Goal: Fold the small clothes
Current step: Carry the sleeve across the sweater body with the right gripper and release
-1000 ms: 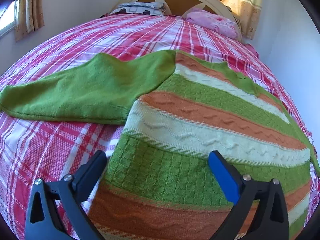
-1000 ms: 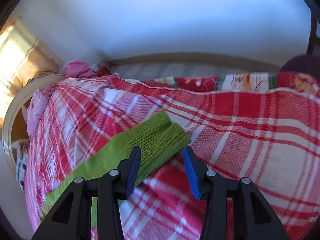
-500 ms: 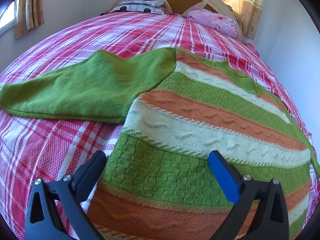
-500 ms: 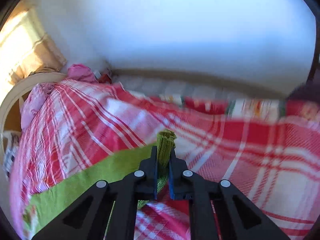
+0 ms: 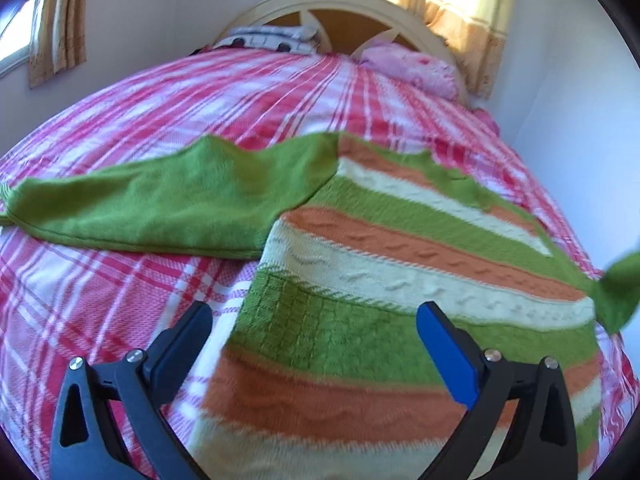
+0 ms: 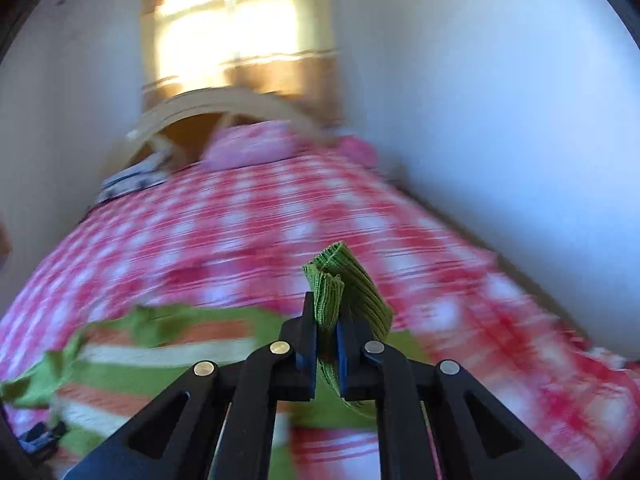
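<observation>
The bed (image 5: 120, 288) has a red and white checked cover. The striped sweater (image 5: 400, 248) lies flat on it, its body in green, orange and cream bands. The plain green left sleeve (image 5: 160, 204) is spread out sideways on the cover. The right sleeve (image 5: 618, 288) is lifted off the bed at the edge of the left view.

The right gripper (image 6: 326, 344) has its jaws pressed together on the ribbed cuff (image 6: 344, 280) of that sleeve. The left gripper (image 5: 316, 344) hangs over the hem, jaws spread wide, holding nothing.

The cuff could slip out, as only a small bit is pinched. A hard pull might drag the whole sweater crooked, since nothing holds it down.
</observation>
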A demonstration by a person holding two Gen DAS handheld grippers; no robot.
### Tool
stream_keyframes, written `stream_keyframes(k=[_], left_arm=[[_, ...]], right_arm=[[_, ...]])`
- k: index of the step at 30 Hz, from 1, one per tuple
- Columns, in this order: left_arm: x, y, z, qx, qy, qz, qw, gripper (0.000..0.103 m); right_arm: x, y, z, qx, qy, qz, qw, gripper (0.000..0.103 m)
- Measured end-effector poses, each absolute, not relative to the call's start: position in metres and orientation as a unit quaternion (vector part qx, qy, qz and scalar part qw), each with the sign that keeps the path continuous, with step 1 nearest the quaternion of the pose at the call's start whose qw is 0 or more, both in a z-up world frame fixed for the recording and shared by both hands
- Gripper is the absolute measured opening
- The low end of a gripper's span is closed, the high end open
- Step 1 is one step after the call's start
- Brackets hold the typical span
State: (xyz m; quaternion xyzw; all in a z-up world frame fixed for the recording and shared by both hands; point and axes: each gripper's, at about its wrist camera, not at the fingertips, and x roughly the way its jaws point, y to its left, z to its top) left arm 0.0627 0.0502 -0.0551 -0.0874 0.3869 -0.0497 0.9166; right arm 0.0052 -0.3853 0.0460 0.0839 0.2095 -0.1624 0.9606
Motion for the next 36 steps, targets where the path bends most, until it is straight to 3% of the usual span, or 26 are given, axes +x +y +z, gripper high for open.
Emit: stream_keyframes(k=[10,26,29,31,36], left_arm=[[0.036,0.104,-0.010,-0.079,0.312,-0.025,0.947,0.103],[0.043,0.150,-0.045,-0.085,0.329,0.037,0.940,0.103],[0.046,0.153,-0.052,-0.086,0.337,0.041,0.937,0.103],[0.046,0.156,-0.056,-0.092,0.340,0.044,0.935,0.103],[0.048,0.160,-0.065,-0.091,0.348,0.056,0.931,0.103]], right_arm=[[0.106,-0.197,-0.011,0.010,0.265,-0.027,0.964,0.006],[0.151,-0.081,-0.073,-0.020,0.327,0.055,0.943,0.006],[0.157,-0.074,-0.078,-0.020,0.343,0.054,0.938,0.012],[0.163,-0.072,-0.083,-0.009,0.365,0.080,0.928,0.033],[0.146,-0.068,-0.074,0.015,0.347,0.142,0.927,0.034]])
